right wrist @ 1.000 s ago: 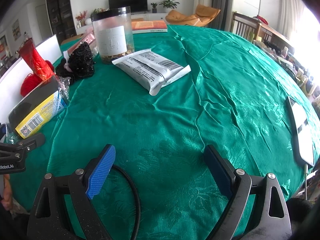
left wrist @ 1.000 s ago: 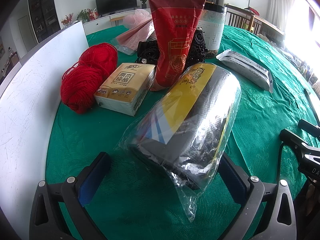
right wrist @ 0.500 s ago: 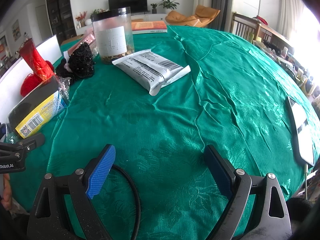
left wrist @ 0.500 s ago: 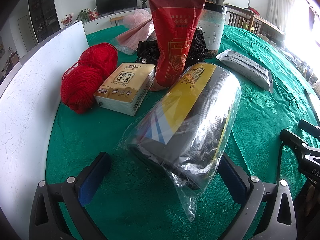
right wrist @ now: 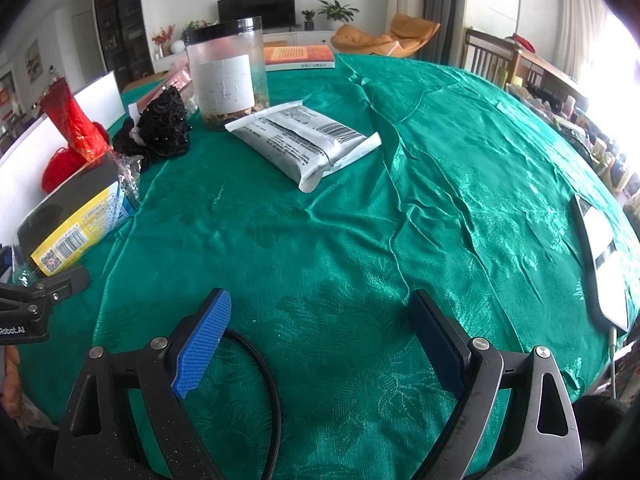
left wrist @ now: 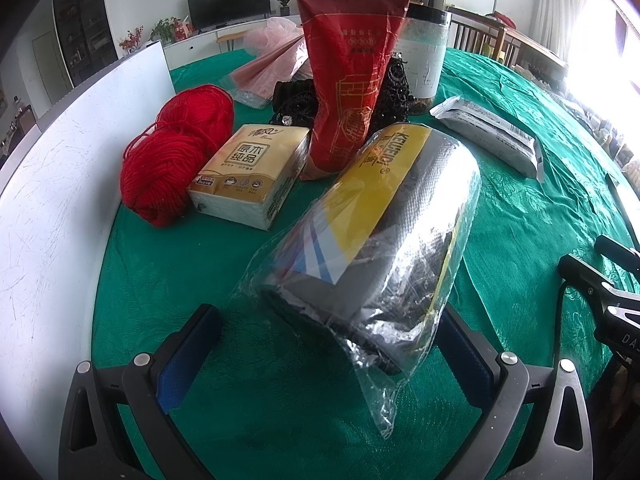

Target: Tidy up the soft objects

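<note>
Honestly nothing has moved in the last second. Our left gripper [left wrist: 328,344] sits wide open around the silver-and-yellow plastic-wrapped roll [left wrist: 376,236] on the green tablecloth [right wrist: 360,240], not squeezing yet. Right gripper [right wrist: 320,336] hovers wide open, empty.

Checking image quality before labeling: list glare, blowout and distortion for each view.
Left wrist: window blown out at upper right, glare on the silver package, fisheye bends the white board. Right wrist: right edge overexposed, sheen on the green tablecloth, dark vignette corners.
</note>
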{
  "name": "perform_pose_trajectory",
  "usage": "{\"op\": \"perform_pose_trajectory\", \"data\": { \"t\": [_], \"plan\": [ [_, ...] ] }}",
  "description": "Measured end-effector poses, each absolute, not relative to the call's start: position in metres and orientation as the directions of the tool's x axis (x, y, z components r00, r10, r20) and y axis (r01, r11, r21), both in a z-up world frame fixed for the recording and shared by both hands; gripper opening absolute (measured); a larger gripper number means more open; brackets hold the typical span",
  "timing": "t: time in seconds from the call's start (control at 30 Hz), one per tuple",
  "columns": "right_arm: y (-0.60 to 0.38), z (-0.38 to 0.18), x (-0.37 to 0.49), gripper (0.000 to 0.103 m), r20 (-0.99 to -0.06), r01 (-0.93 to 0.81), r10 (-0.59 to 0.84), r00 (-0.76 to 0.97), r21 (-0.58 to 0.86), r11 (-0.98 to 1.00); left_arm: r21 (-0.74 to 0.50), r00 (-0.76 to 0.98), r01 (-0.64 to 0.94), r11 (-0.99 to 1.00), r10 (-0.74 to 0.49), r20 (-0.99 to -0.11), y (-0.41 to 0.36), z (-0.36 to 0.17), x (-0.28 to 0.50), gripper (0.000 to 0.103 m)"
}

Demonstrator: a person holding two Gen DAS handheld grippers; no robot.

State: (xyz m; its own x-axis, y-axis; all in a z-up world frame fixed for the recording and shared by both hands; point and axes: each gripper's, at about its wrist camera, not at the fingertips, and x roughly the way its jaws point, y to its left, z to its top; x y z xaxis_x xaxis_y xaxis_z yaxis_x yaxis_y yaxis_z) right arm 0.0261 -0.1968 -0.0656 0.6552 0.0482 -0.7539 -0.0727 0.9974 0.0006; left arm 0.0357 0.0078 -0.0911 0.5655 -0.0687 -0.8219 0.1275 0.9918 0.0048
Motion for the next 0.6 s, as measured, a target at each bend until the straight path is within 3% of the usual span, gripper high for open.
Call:
{"op": "perform_pose_trajectory", "data": {
  "t": [0.6],
  "plan": [
    [-0.1956,-0.0665,0.0245,0.092,-0.744,-0.075,0.049,0.667,-0.001,0.997,0.004,0.558,0.117,0.993,-0.063,-0.827,0.0091,-0.0886,0.0339,0.103]
  ]
}}
